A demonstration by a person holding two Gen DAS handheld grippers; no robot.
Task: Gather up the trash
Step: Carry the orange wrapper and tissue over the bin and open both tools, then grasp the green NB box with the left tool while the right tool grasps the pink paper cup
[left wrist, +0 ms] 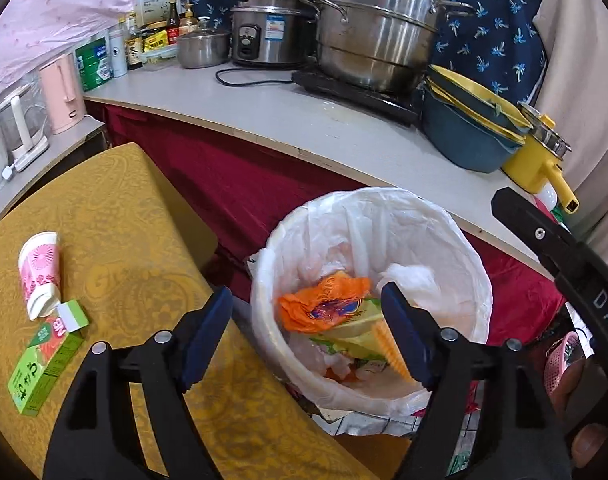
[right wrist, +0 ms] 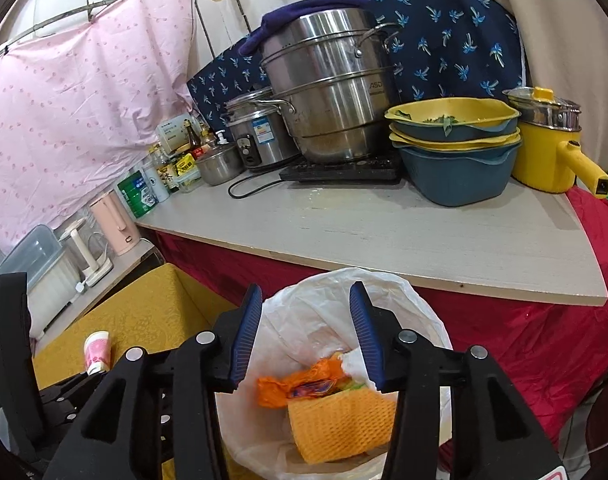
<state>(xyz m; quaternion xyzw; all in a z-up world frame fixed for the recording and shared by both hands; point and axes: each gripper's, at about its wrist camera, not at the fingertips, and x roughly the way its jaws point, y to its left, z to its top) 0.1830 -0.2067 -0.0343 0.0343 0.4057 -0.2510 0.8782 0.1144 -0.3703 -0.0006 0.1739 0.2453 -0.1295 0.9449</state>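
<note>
Hovering over lined trash bin point(left wrist: 368, 216): left gripper point(left wrist: 304, 336) spread, empty; right gripper point(right wrist: 304, 336) spread, empty. Orange wrapper point(left wrist: 320, 304) and yellow mesh foam point(right wrist: 340, 424) inside bin. Pink cup point(left wrist: 40, 272), green carton point(left wrist: 44, 364) lying on yellow table point(left wrist: 116, 208), beside bin.

cramped home kitchen, tall stacked stainless steel steamer pot point(right wrist: 328, 84) on a black induction hob point(right wrist: 344, 170), silver rice cooker point(left wrist: 266, 26), sauce bottles point(left wrist: 156, 36) lining the pale desk point(right wrist: 384, 224)
</note>
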